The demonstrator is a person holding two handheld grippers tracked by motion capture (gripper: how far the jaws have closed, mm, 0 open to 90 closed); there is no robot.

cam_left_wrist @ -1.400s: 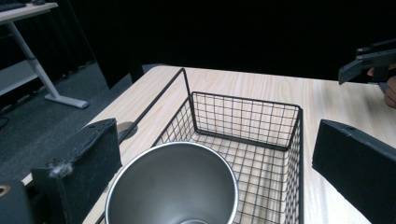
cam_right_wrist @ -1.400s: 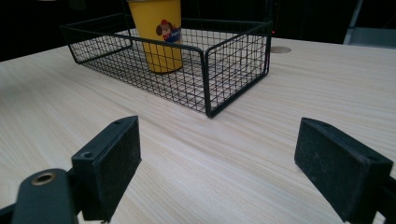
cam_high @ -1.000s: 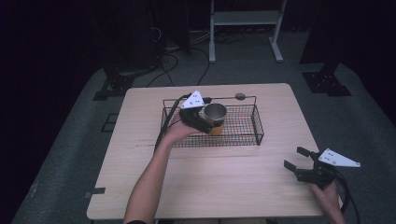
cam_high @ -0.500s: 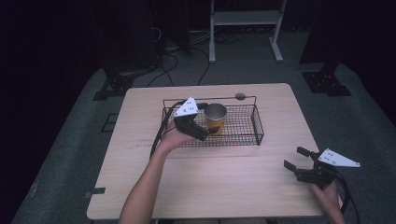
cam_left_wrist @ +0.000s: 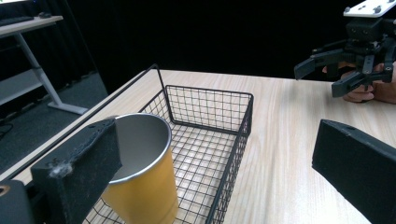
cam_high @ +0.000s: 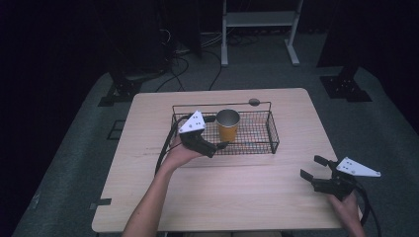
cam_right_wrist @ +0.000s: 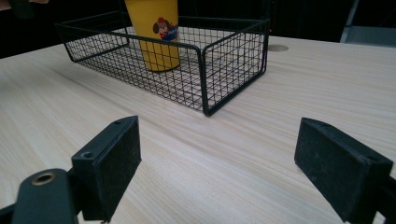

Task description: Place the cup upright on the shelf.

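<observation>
High view puts my left gripper [cam_high: 217,146] at the near left edge of the wire basket [cam_high: 272,133], jaws spread wide beside the yellow metal cup [cam_high: 228,125], which stands upright inside the basket's left end. My right gripper [cam_high: 312,169] waits well apart on the tabletop [cam_high: 247,192], jaws likewise spread, holding nothing.

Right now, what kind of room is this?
Probably a lab or recording studio: black curtains all round, cables on the grey floor, stand feet, and one wooden table under the camera.
</observation>
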